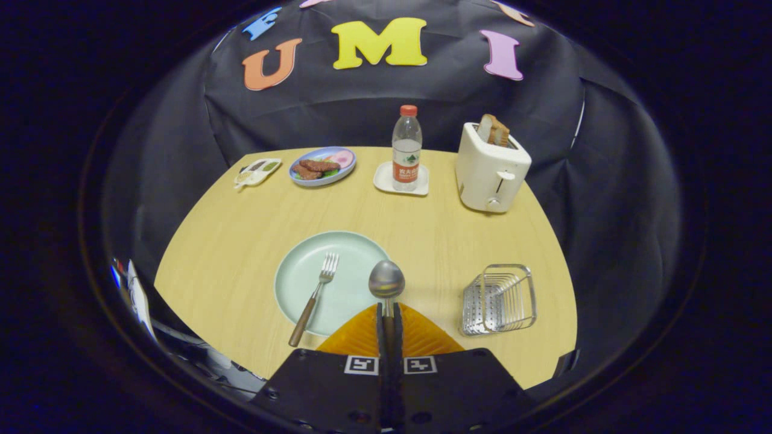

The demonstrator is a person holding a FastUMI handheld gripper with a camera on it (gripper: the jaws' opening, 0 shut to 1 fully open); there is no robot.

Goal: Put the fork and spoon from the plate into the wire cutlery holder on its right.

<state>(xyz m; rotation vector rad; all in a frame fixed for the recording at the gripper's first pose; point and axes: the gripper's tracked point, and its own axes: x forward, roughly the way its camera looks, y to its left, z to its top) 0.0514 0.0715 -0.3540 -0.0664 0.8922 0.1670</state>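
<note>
Steel spoon (386,281): we see its handle clamped between both fingers of the gripper (389,308), bowl just ahead. Fork (315,298) lies on the plate (295,268); wire cutlery holder (499,299) sits rightward.

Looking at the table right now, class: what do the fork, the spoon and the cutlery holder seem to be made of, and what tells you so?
Fork: shiny metal tines, brown handle, probably wood.
Spoon: polished metal, its bowl mirror-like; the gripper is shut on its handle.
Cutlery holder: bright metal wire with a perforated sheet base, likely steel.
</note>
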